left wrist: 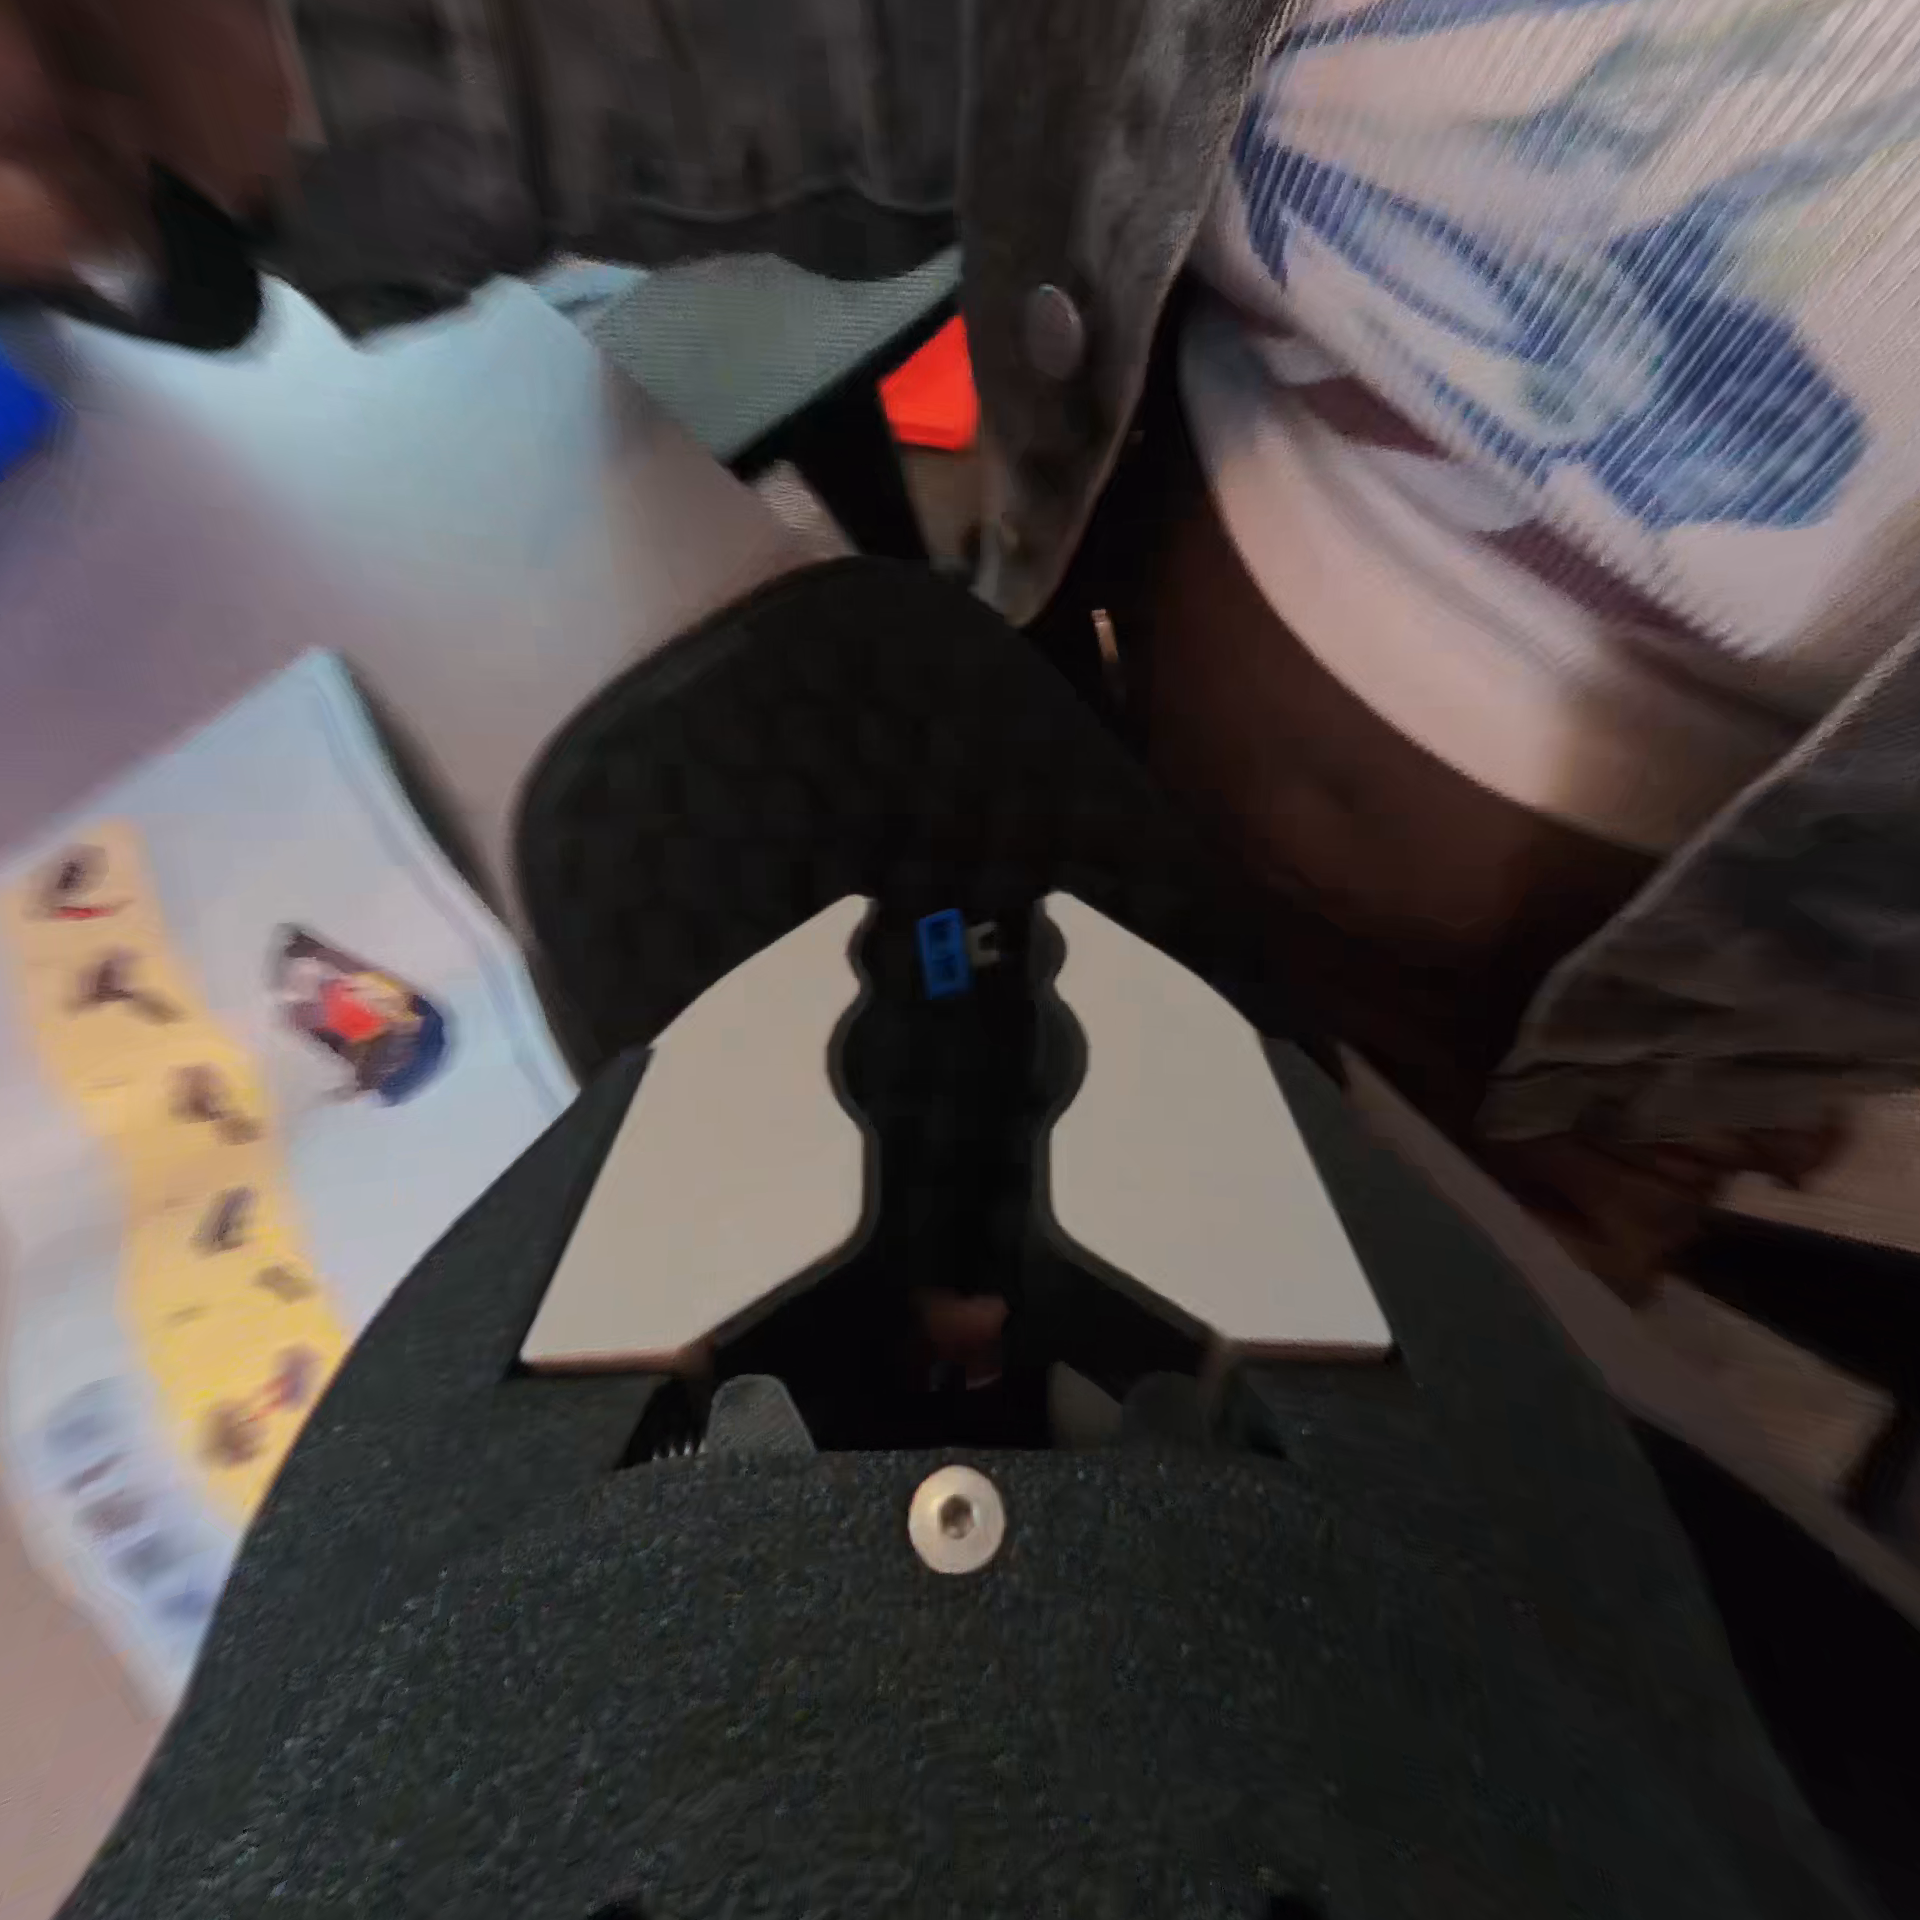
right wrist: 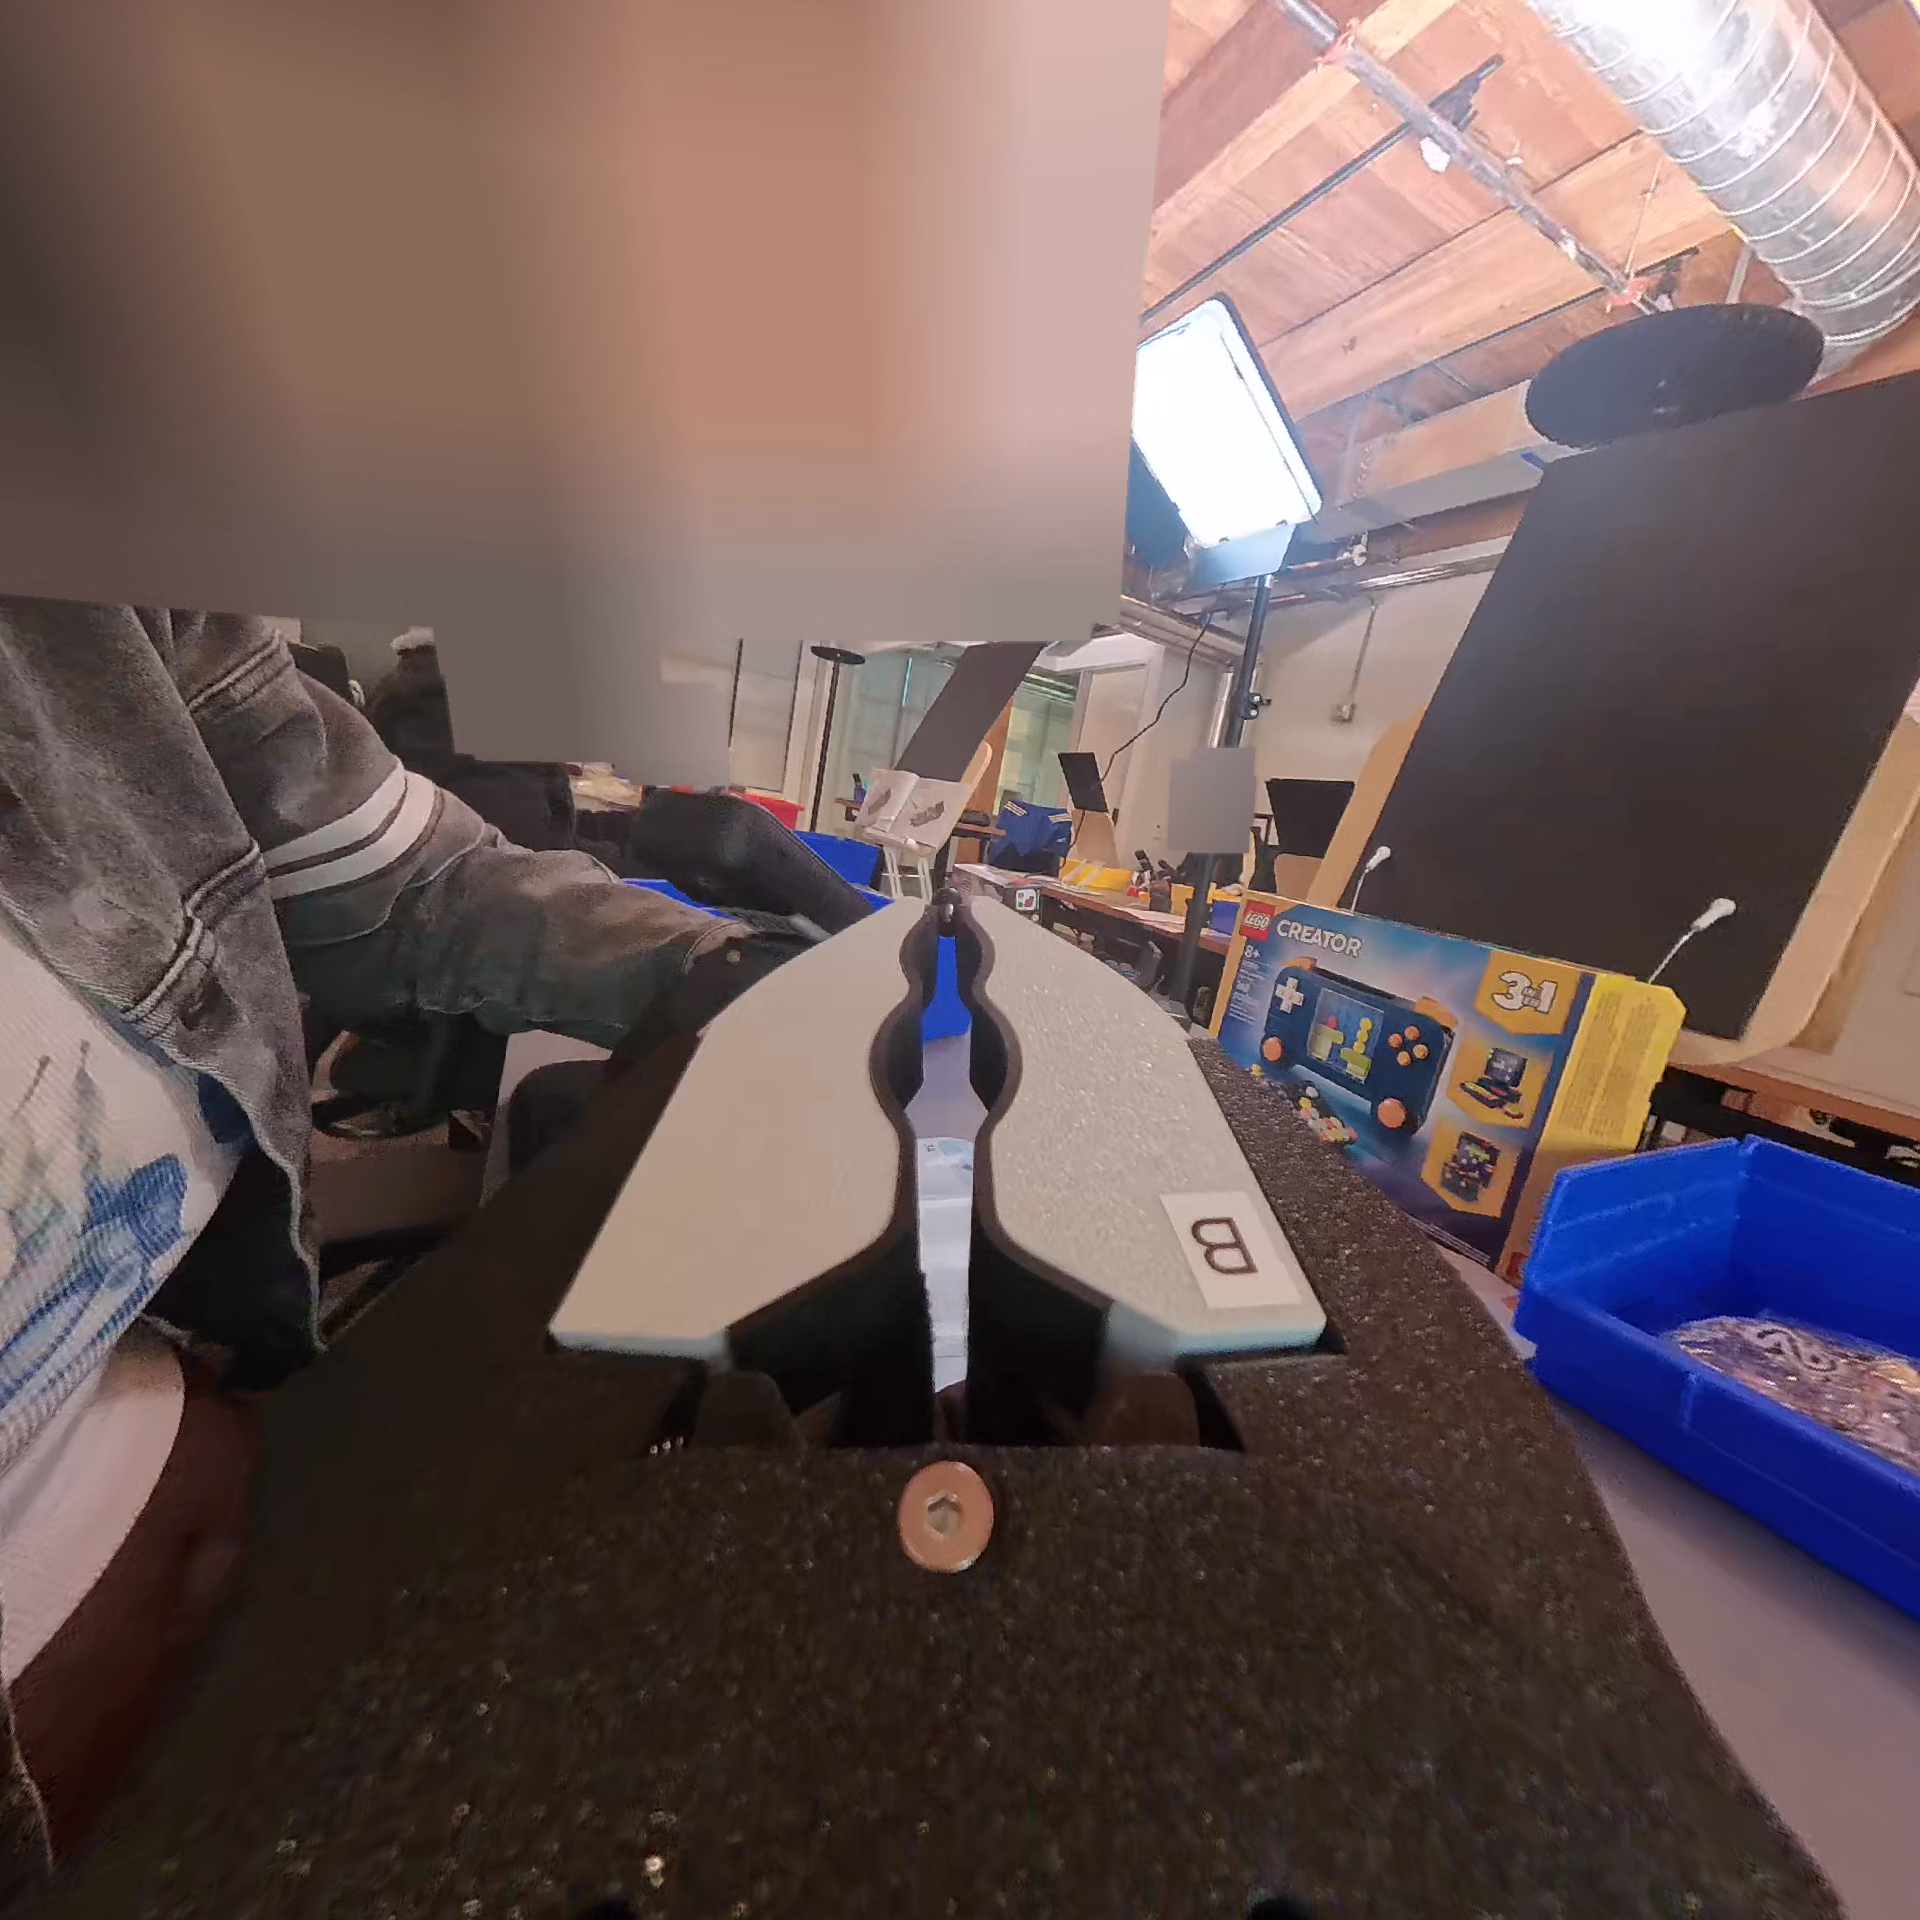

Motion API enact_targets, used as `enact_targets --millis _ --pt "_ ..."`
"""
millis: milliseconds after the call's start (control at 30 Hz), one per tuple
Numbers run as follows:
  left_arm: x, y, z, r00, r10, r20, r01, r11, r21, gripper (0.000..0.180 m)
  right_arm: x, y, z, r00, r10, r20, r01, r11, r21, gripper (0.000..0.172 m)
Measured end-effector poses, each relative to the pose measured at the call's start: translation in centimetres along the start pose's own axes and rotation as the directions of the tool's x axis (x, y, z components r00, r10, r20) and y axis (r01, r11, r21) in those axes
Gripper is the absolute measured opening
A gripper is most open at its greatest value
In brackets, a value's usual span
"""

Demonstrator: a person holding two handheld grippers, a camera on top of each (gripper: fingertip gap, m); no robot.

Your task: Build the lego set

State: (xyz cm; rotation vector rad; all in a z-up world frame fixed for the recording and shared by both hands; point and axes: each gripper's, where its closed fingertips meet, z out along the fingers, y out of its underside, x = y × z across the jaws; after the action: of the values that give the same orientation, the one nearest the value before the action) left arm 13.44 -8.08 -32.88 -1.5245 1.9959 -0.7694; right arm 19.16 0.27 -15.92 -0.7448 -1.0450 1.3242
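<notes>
Left gripper (left wrist: 951, 961), centre of frame: pinching small blue brick (left wrist: 942, 953), tiny pale bit beside it, dark rounded thing right behind. Right gripper (right wrist: 948, 920): tips pressed tog on tiny dark piece (right wrist: 947, 911), mid-frame.

Progress: both pieces up off tabletop (left wrist: 416, 499), not joined afaict. Printed booklet (left wrist: 208, 1091) lower left. Toy set box (right wrist: 1444, 1049) + blue bin (right wrist: 1662, 1299) at right.

Left view heavily blurred; dark piece too small to ID.
</notes>
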Motion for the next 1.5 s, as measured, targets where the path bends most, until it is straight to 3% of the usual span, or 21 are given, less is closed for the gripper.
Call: enact_targets --millis 33,100,167,200,233,333,400,433,467,567,667,733,800,867,1000,1100,1233,1367,1500 --pt "0.5 0.4 0.5 0.996 -0.065 -0.061 0.063 0.998 -0.029 0.012 0.1 -0.1 -0.1 1.0 -0.007 -0.007 0.007 1.0 -0.002 0.003" --pt "0.2 0.4 0.7 0.978 -0.204 -0.043 0.204 0.979 -0.019 0.01 0.5 -0.2 -0.5 1.0 -0.009 -0.025 0.009 1.0 0.002 0.003" --pt "-0.6 0.3 0.3 0.932 -0.346 0.106 0.345 0.938 0.03 0.01 0.8 -0.1 -1.1 0.999 -0.001 -0.044 0.002 1.0 0.008 0.003" --pt "-1.7 0.3 -0.3 0.864 -0.432 0.259 0.422 0.902 0.097 0.009 0.9 0.1 -1.3 0.998 0.002 -0.055 -0.002 1.0 0.008 0.003" --pt "-2.9 0.8 -1.6 0.734 -0.533 0.42 0.5 0.843 0.196 0.009 1.0 0.3 -1.5 0.998 0.006 -0.066 -0.006 1.0 0.006 0.003" --pt "-3.2 3.1 -4.6 0.282 -0.757 0.589 0.604 0.617 0.504 0.008 1.2 1.1 -1.8 0.996 0.03 -0.082 -0.03 1.0 0.004 0.003" --pt "-2.5 4.4 -4.0 0.153 -0.761 0.63 0.633 0.565 0.529 0.01 1.0 1.5 -1.5 0.996 0.049 -0.076 -0.048 0.999 0.012 0.003" --pt "-2.5 3.9 -3.5 0.143 -0.762 0.631 0.631 0.562 0.535 0.01 0.9 1.7 -1.3 0.996 0.056 -0.07 -0.055 0.998 0.013 0.003" --pt "-2.5 3.5 -3.1 0.156 -0.751 0.641 0.624 0.578 0.526 0.012 0.7 1.8 -1.1 0.996 0.059 -0.061 -0.058 0.998 0.011 0.003" --pt "-2.1 2.8 -1.7 0.235 -0.75 0.618 0.662 0.589 0.463 0.04 0.2 1.7 -0.4 0.999 0.041 -0.036 -0.041 0.999 -0.002 0.003" --pt "-1.7 1.8 -2.4 0.293 -0.767 0.571 0.648 0.598 0.471 0.048 0.1 1.3 -0.3 0.999 0.037 -0.027 -0.037 0.999 0.005 0.003" --pt "-1.2 1.5 -3.4 0.343 -0.735 0.585 0.621 0.645 0.446 0.049 0.3 1.4 -0.3 0.999 0.045 -0.025 -0.045 0.999 0.008 0.003" --pt "-1.0 1.8 -4.5 0.383 -0.683 0.623 0.582 0.701 0.412 0.038 0.1 1.6 -0.2 0.998 0.06 -0.007 -0.06 0.998 0.004 0.003" --pt "-0.9 2.4 -4.7 0.41 -0.668 0.621 0.577 0.718 0.39 0.036 -0.5 2.3 0.2 0.994 0.099 0.045 -0.098 0.995 -0.027 0.003" --pt "-0.6 2.3 -3.7 0.565 -0.626 0.537 0.538 0.774 0.335 0.046 -2.3 5.1 1.2 0.96 0.234 0.151 -0.201 0.957 -0.208 0.003" --pt "-0.8 3.1 -3.8 0.636 -0.567 0.523 0.517 0.817 0.257 0.039 -4.2 6.7 1.8 0.932 0.291 0.215 -0.217 0.925 -0.31 0.003" --pt "-0.7 3.6 -2.5 0.675 -0.616 0.406 0.569 0.785 0.244 0.028 -5.3 7.3 2.1 0.908 0.345 0.238 -0.257 0.907 -0.332 0.002" --pt "-0.7 3.8 -2.4 0.658 -0.671 0.342 0.613 0.741 0.274 0.017 -5.5 8.5 2.2 0.904 0.363 0.224 -0.265 0.89 -0.372 0.003" --pt "-0.8 4.0 -2.3 0.648 -0.689 0.324 0.631 0.724 0.279 0.017 -6.4 11.9 2.4 0.894 0.406 0.189 -0.247 0.799 -0.548 0.003"
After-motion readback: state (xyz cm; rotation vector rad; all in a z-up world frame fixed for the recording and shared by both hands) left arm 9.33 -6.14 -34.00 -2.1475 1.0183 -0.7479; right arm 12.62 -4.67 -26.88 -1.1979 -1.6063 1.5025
